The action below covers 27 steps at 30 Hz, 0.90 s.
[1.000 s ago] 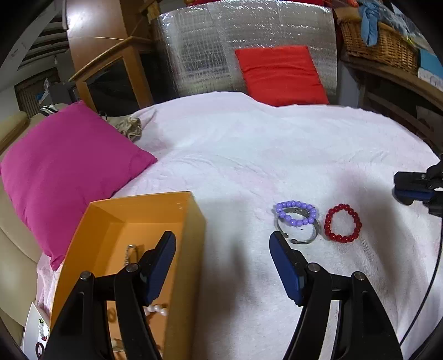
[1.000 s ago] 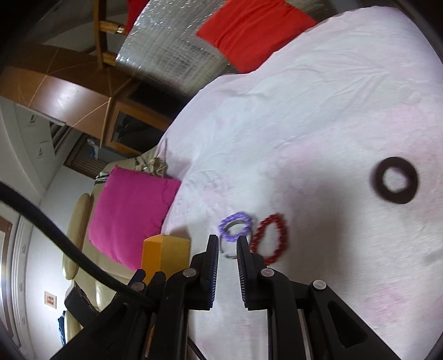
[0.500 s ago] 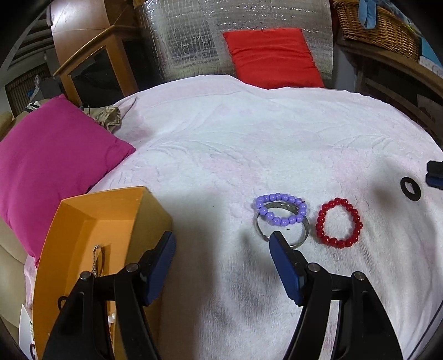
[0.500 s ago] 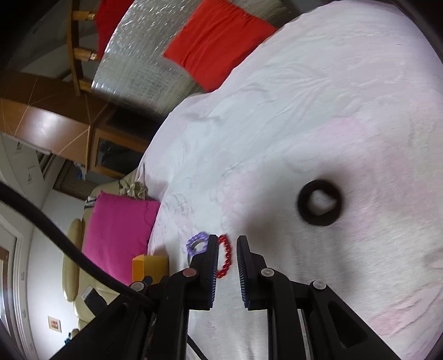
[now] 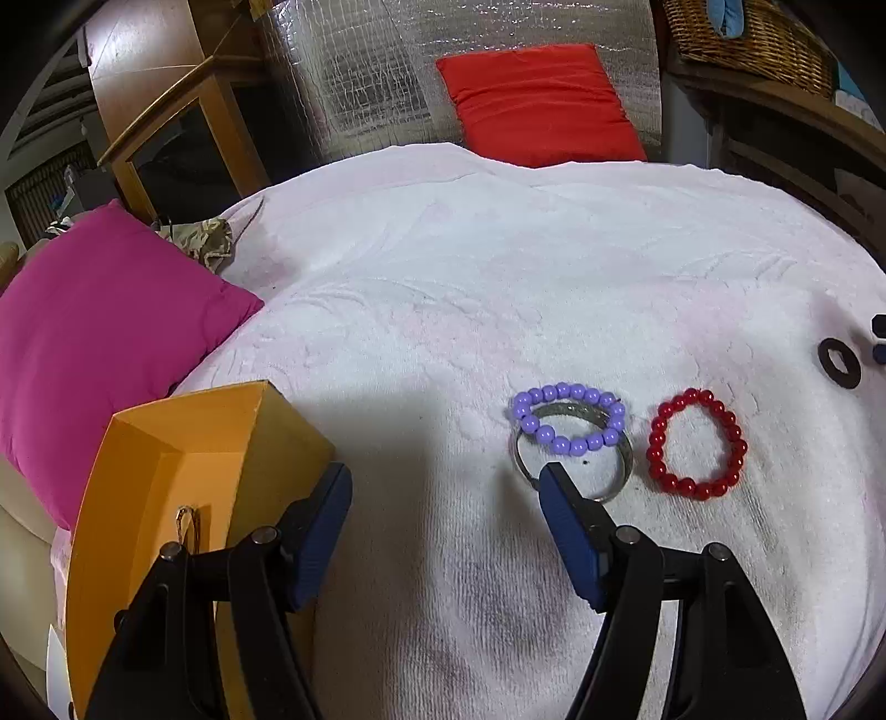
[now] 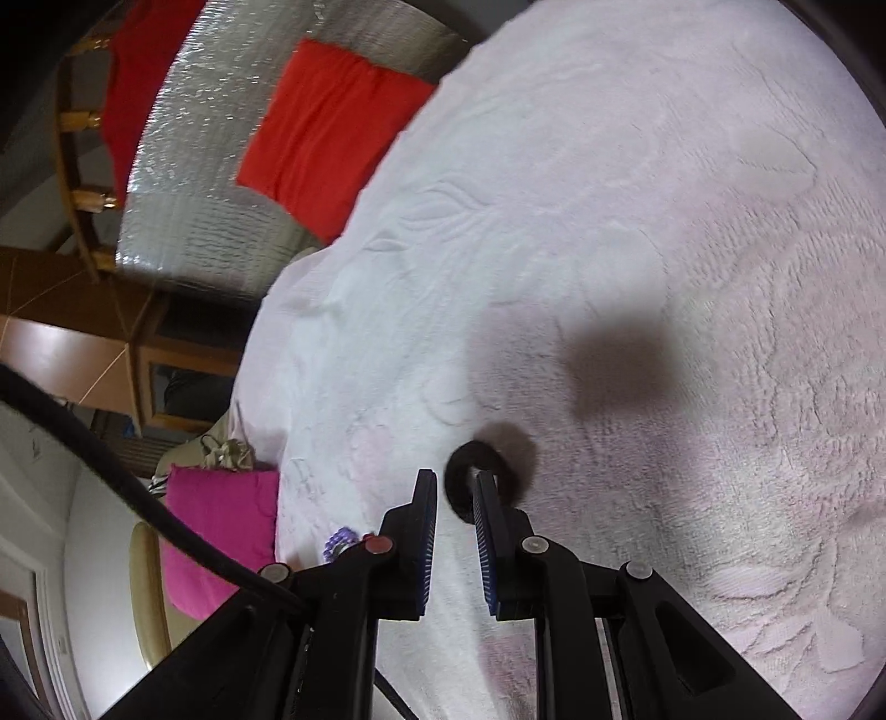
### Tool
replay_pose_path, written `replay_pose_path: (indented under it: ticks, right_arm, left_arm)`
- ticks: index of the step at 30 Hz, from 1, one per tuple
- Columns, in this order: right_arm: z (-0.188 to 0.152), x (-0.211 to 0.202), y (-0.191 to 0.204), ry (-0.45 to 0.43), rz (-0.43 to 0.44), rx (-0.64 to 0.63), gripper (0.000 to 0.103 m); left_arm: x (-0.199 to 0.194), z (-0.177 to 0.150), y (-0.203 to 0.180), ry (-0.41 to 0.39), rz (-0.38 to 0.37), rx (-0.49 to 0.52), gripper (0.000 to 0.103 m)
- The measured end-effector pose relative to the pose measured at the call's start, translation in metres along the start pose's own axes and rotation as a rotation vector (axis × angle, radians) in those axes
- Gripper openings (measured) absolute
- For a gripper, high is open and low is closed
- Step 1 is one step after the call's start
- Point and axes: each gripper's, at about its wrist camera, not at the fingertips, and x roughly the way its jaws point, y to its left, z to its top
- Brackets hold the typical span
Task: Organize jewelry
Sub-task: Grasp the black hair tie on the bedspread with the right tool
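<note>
On the white bedspread lie a purple bead bracelet (image 5: 567, 418) over a silver bangle (image 5: 614, 479), a red bead bracelet (image 5: 696, 442) to their right, and a black ring-shaped piece (image 5: 839, 363) further right. An orange box (image 5: 166, 459) at the left holds a chain. My left gripper (image 5: 446, 487) is open and empty, its right finger just before the bangle. My right gripper (image 6: 455, 487) is slightly open, its fingers straddling the near edge of the black ring (image 6: 470, 476). The purple bracelet (image 6: 340, 540) peeks out behind the left finger.
A magenta pillow (image 5: 105, 327) lies left of the box. A red cushion (image 5: 537, 105) leans on a silver panel at the back. A wicker basket (image 5: 747, 39) sits on a shelf at the back right.
My left gripper moved right and forward from over the box toward the bracelets. My right gripper moved toward the black ring and opened slightly around its edge.
</note>
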Motion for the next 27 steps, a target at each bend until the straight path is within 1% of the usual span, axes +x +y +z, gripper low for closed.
replay_pose_path:
  ticks: [1, 3, 7, 9, 11, 13, 16, 20, 24, 27]
  right_arm:
    - [0.001, 0.001, -0.001, 0.002, -0.007, 0.008, 0.026]
    - [0.001, 0.002, -0.002, -0.002, -0.021, 0.014, 0.031]
    - [0.001, 0.007, 0.0, -0.005, -0.055, 0.004, 0.031]
    - [0.0, 0.012, -0.001, 0.006, -0.064, 0.014, 0.031]
    - [-0.001, 0.016, -0.001, 0.019, -0.066, 0.02, 0.031]
    - [-0.001, 0.02, -0.001, 0.029, -0.071, 0.016, 0.031]
    - [-0.001, 0.024, -0.001, 0.037, -0.075, 0.012, 0.031]
    - [-0.001, 0.032, 0.0, 0.045, -0.079, 0.021, 0.031]
    - [-0.002, 0.034, 0.0, 0.043, -0.075, 0.019, 0.031]
    - [-0.002, 0.035, 0.0, 0.043, -0.076, 0.019, 0.031]
  left_arm:
    - [0.001, 0.001, 0.001, -0.001, -0.004, -0.002, 0.071]
    - [0.0, 0.004, 0.001, -0.015, -0.01, -0.003, 0.071]
    - [-0.001, 0.012, -0.002, -0.047, -0.05, -0.003, 0.071]
    - [0.002, 0.014, -0.009, -0.043, -0.048, 0.024, 0.071]
    - [0.008, 0.016, -0.018, -0.026, -0.055, 0.054, 0.071]
    - [0.014, 0.018, -0.025, -0.001, -0.076, 0.059, 0.071]
    - [0.021, 0.022, -0.034, 0.033, -0.113, 0.047, 0.071]
    - [0.031, 0.028, -0.04, 0.058, -0.117, 0.034, 0.074]
    - [0.044, 0.028, -0.044, 0.097, -0.153, -0.003, 0.074]
    - [0.052, 0.027, -0.049, 0.114, -0.143, 0.002, 0.074]
